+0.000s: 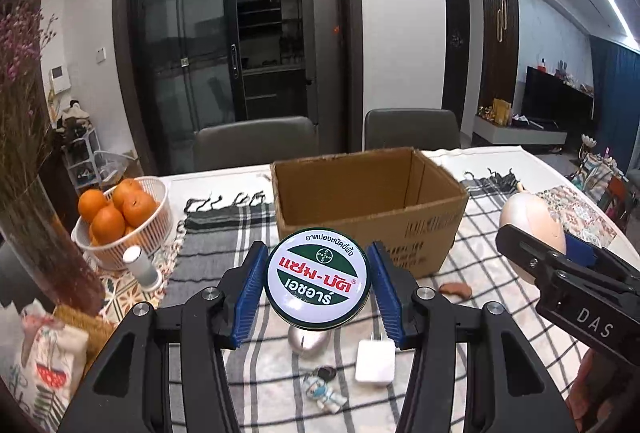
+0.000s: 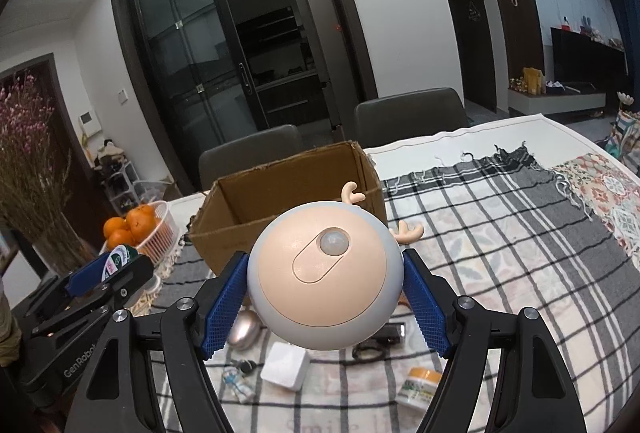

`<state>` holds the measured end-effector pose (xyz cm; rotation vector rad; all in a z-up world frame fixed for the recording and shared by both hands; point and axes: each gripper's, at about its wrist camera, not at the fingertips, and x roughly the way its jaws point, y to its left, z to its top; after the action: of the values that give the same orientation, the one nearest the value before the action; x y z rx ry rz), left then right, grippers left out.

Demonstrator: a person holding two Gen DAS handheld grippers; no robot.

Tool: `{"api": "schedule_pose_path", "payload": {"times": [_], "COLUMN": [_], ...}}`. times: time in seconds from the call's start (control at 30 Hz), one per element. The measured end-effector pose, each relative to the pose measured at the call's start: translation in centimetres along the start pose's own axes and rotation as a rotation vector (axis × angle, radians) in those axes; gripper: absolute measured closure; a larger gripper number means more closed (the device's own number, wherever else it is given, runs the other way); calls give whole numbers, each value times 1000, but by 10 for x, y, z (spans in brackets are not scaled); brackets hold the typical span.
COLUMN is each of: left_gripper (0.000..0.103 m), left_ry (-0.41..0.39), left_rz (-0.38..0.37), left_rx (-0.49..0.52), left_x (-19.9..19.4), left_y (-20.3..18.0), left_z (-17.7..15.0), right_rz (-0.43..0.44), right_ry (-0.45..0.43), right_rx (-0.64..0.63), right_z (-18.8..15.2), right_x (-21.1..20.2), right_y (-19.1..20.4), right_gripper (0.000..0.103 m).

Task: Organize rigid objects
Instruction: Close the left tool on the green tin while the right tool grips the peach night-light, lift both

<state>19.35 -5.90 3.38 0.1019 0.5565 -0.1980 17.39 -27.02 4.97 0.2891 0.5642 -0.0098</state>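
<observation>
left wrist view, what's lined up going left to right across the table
basket of oranges → white cylinder → balm tin held in the left gripper → round night light held in the right gripper

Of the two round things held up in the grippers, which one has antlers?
The night light in the right gripper: peach face, two small antlers. The balm tin in the left gripper is flat, with a printed lid.

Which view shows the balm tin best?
The left wrist view: the balm tin sits centred in the left gripper, lid facing the camera, label fully legible. The right wrist view shows only a sliver of the tin edge-on at far left between blue pads, while its own frame is filled by the round night light.
</observation>
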Motion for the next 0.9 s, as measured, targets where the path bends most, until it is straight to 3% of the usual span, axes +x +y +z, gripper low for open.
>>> {"api": "schedule_pose_path", "payload": {"times": [0.5,0.9], "left_gripper": [52,52], "left_ry": [54,141], "left_rz": [-28,-28], "left_rx": [28,103], "left_x": [38,74], "left_y": [3,0], "left_z": [49,81], "right_rz": [13,24], "right_ry": [36,168], "right_rx": [-122,-193], "right_z": [63,102], "right_x": [35,85], "right_y": [20,24], "right_gripper": [27,27]}}
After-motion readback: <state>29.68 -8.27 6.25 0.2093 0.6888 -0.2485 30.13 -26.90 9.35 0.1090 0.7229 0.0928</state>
